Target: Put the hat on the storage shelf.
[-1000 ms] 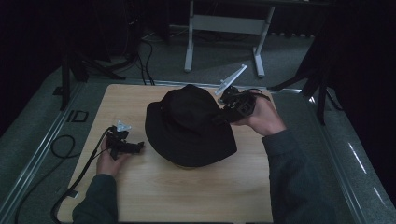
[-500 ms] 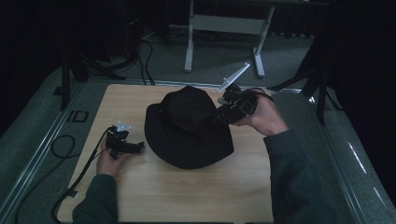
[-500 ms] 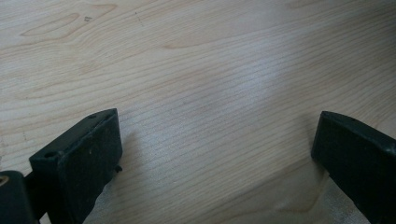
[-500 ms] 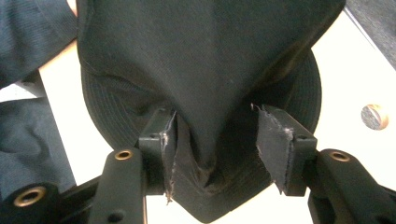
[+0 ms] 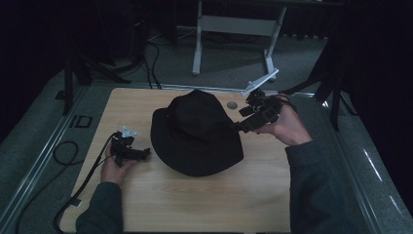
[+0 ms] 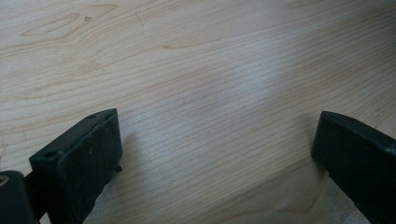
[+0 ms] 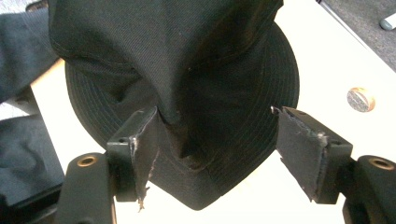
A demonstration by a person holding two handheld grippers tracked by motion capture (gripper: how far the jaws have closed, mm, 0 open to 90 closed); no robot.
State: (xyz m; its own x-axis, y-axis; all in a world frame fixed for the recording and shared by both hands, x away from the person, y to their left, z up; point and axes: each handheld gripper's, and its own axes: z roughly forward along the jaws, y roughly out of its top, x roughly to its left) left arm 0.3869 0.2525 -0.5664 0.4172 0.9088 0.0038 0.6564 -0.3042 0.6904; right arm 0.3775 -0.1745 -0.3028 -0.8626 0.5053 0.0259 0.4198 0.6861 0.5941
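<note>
**Right jaws apart at the hat's brim**

Your black hat (image 5: pixel 197 131) sits crown up in the middle of the wooden surface (image 5: pixel 204 200), its brim spread flat on the wood; your right gripper (image 5: pixel 239 126) is at the hat's right edge, and its jaws have just been opening; in the right gripper view they stand wide apart with a fold of the crown and brim between them, the left pad just touching the fabric, the right pad clear of it. A small round metal inset (image 7: pixel 360 99) lies in the surface just beyond the brim. Your left gripper (image 5: pixel 145 154) rests to the left of the hat, near its brim but apart from it; its jaws are spread wide over bare wood, gripping nothing.
</note>
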